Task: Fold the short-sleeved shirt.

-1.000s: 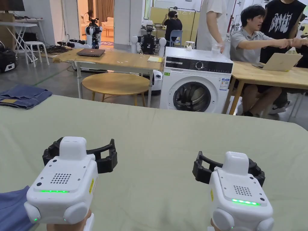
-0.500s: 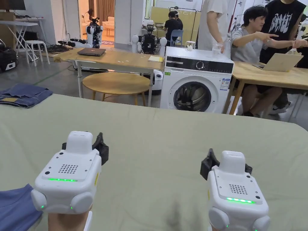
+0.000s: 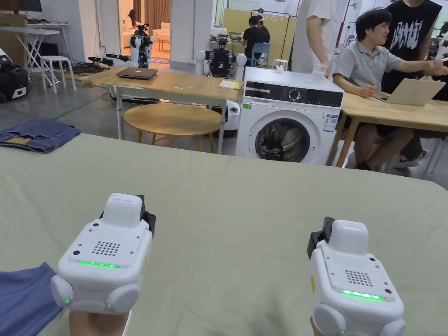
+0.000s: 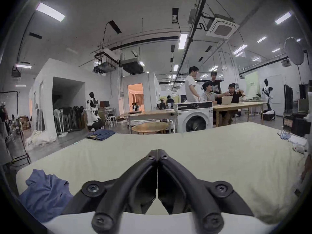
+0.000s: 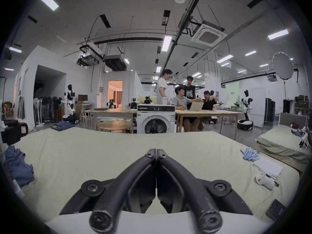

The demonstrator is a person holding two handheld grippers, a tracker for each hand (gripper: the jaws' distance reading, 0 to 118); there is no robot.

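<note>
Blue shirt lies crumpled beside closed left tool.

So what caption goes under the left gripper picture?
Left gripper shut and empty above the green bed, crumpled blue shirt beside it.

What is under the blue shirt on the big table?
The crumpled blue shirt lies on the pale green sheet near the left edge. The sheet shows all around it, but whatever is right beneath the shirt is covered.

Crumpled blue fabric short-sleeved shirt lies bunched on the bed, left of the left tongs.
</note>
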